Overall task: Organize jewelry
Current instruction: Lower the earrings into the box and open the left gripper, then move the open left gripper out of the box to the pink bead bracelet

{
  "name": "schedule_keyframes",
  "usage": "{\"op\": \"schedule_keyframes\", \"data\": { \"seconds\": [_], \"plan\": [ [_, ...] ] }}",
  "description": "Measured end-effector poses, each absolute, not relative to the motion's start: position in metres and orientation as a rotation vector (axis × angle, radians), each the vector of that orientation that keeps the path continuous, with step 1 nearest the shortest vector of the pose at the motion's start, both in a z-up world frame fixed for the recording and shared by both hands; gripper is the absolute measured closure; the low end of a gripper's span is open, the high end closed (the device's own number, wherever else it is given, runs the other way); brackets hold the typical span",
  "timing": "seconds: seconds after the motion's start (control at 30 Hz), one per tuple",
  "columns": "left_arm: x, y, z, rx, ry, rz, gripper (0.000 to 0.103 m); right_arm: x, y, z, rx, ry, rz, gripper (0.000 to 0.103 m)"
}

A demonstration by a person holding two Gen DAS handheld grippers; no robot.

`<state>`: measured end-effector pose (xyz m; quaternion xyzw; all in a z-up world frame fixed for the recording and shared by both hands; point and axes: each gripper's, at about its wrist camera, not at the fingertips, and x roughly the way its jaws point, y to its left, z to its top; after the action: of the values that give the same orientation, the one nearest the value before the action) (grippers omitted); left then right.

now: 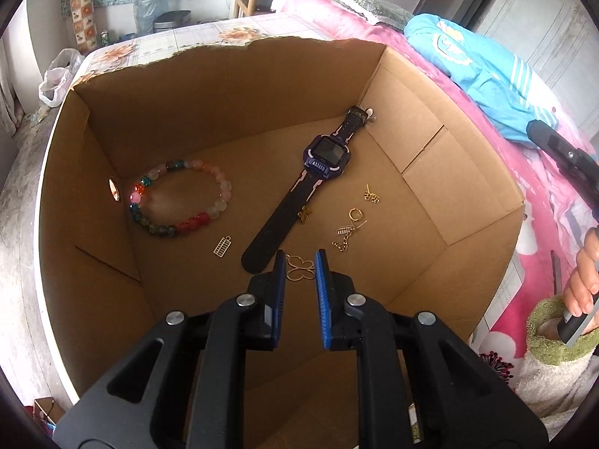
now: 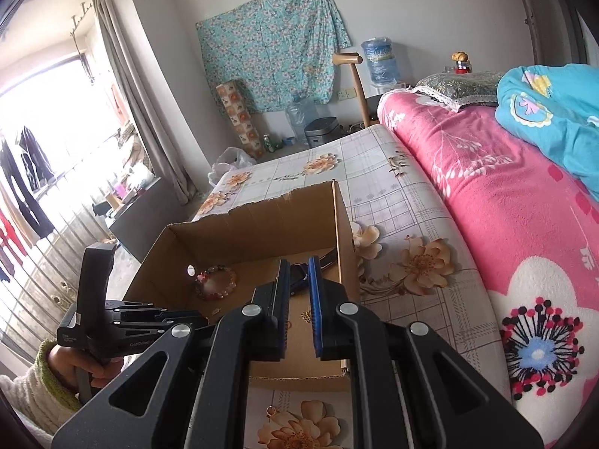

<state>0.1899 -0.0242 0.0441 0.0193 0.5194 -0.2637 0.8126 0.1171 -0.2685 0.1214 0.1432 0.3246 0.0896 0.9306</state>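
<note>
Black gripper [image 1: 299,258], blue pads, fleece sleeve [image 2: 33,385]

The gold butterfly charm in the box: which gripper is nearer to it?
Left. The left gripper is inside the cardboard box, right above the gold butterfly charm. The right gripper is outside the box, above its near wall.

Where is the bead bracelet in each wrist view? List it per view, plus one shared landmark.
Left wrist: bead bracelet on the box floor, left of centre, beside the watch.
Right wrist: bead bracelet lower centre-left, inside the box.
Shared landmark: cardboard box with its torn far rim.
</note>
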Motion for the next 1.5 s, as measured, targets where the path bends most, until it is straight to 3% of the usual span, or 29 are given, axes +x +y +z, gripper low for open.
{"op": "schedule_keyframes", "data": {
  "seconds": [0.3, 0.5, 0.6, 0.77, 0.87, 0.97, 1.17, 1.33, 1.5],
  "plan": [
    [0.183, -0.014, 0.053, -0.004, 1.059, -0.550, 0.075, 0.110, -0.270, 0.115, 0.316, 0.671, 0.180, 0.092],
    [0.157, 0.008, 0.080, -0.072, 0.895, -0.566, 0.069, 0.094, -0.273, 0.114, 0.349, 0.656, 0.163, 0.091],
    [0.135, 0.019, 0.093, -0.082, 0.801, -0.590, 0.062, 0.083, -0.276, 0.112, 0.385, 0.639, 0.143, 0.081],
    [0.098, 0.034, 0.096, -0.092, 0.732, -0.638, 0.042, 0.060, -0.280, 0.105, 0.421, 0.631, 0.095, 0.076],
    [0.077, 0.038, 0.088, -0.109, 0.736, -0.678, 0.035, 0.050, -0.280, 0.095, 0.428, 0.662, 0.064, 0.069],
    [0.050, 0.036, 0.085, -0.061, 0.689, -0.702, 0.025, 0.040, -0.277, 0.080, 0.423, 0.715, 0.042, 0.056],
    [0.021, 0.010, 0.058, -0.002, 0.782, -0.733, 0.024, 0.029, -0.259, 0.047, 0.390, 0.836, 0.015, 0.046],
    [0.015, -0.020, 0.024, 0.105, 0.847, -0.632, 0.020, 0.037, -0.235, 0.024, 0.239, 0.952, -0.020, 0.030],
    [0.014, -0.033, -0.002, 0.198, 0.897, -0.543, 0.019, 0.046, -0.217, 0.009, 0.101, 1.019, -0.043, 0.022]
  ]
}}
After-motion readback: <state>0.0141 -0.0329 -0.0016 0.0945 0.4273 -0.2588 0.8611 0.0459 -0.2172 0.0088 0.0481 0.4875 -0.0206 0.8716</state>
